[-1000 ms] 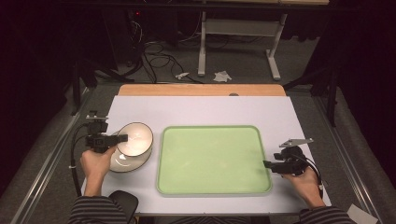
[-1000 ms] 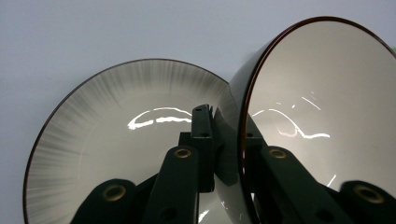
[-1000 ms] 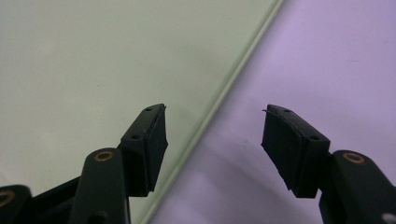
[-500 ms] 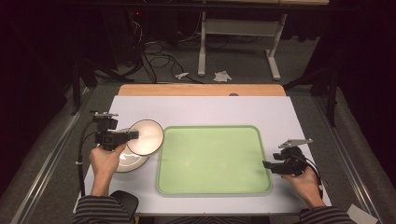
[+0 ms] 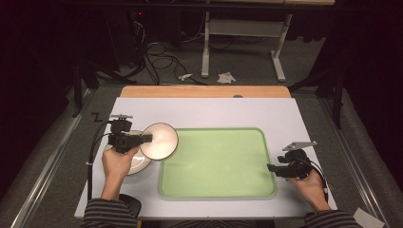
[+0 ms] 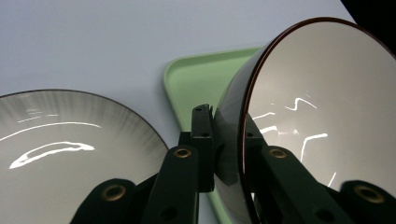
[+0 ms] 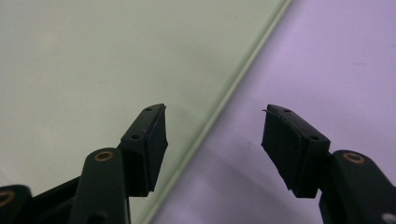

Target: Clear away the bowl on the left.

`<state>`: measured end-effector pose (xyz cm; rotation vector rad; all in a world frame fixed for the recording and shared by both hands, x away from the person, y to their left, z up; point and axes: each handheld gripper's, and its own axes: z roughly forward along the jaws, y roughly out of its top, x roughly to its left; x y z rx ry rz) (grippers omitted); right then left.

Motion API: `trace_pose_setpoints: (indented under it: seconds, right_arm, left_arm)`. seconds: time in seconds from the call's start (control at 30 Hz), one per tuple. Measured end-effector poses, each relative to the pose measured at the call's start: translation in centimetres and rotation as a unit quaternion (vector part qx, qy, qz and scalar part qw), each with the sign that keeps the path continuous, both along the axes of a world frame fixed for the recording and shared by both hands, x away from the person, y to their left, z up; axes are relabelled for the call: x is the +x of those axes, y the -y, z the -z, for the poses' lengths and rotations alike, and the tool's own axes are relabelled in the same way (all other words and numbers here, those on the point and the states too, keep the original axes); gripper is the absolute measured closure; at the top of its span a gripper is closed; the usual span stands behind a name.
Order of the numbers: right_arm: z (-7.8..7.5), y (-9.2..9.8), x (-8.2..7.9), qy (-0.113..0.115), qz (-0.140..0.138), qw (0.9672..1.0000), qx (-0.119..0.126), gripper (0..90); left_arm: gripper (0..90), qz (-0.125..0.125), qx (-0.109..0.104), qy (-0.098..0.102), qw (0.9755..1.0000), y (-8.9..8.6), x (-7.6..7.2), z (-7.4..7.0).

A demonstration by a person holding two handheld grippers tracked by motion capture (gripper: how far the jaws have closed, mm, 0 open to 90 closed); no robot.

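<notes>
- Green tray point(image 5: 223, 164), one, lies mid-frame in the high view; the left gripper point(image 5: 146, 138) carries one bowl point(image 5: 159, 141) by its rim over the tray's left edge, a second bowl point(image 5: 135, 164) resting beneath.
- Left gripper view: jaws clamped on the rim, bowl point(image 6: 317, 116) at right, tilted for transfer.
- Right gripper view: right gripper point(image 7: 212, 135) idle, jaws wide apart, empty, straddling the tray's edge.

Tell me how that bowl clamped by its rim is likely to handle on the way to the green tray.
The bowl looks glazed and glossy, so it may slip between the left gripper pads. Held by the rim alone and tilted on edge, it could pivot or sag. It seems rigid and ceramic-like, probably chipping if dropped on the tray or the plate beneath.
</notes>
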<state>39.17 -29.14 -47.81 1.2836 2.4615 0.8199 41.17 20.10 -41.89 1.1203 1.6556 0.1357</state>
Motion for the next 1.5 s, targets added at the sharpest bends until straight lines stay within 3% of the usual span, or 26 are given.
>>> trace_pose_setpoints:
  seconds: [0.17,0.53,0.63,0.8,0.97,1.07,1.13,1.5]
  right_arm:
    - [0.0,0.0,0.1,0.000,0.006,1.0000,-0.001,41.4]
    - [0.0,0.1,-0.1,0.001,0.005,1.0000,-0.004,41.5]
    - [-0.1,0.0,-0.2,0.001,-0.001,1.0000,-0.004,41.6]
    - [-0.1,-0.3,-0.5,0.006,-0.011,0.9999,-0.009,41.7]
    - [-0.1,-0.3,-0.6,0.008,-0.016,0.9998,-0.009,41.6]
    - [-0.1,-0.3,-0.5,0.007,-0.013,0.9998,-0.010,41.6]
    - [-0.1,-0.3,-0.5,0.008,-0.014,0.9998,-0.011,41.7]
    - [-0.1,-0.3,-0.6,0.006,-0.016,0.9998,-0.010,41.7]
  left_arm:
    - [82.3,0.020,-0.007,-0.002,0.9998,1.0,0.0,-0.2]
    - [82.3,0.056,0.007,0.002,0.9984,3.6,-0.2,-0.5]
    - [82.3,0.071,0.032,0.003,0.9970,4.7,-0.5,-0.5]
    - [82.3,0.084,0.052,0.003,0.9951,5.6,-0.7,-0.6]
    - [82.3,0.097,0.041,0.002,0.9944,6.4,-0.6,-0.8]
    - [82.3,0.105,0.051,0.002,0.9932,7.2,-0.4,-0.7]
    - [82.3,0.104,0.048,0.001,0.9934,7.4,-0.3,-0.7]
    - [82.3,0.139,0.052,0.004,0.9890,9.7,0.2,-1.2]
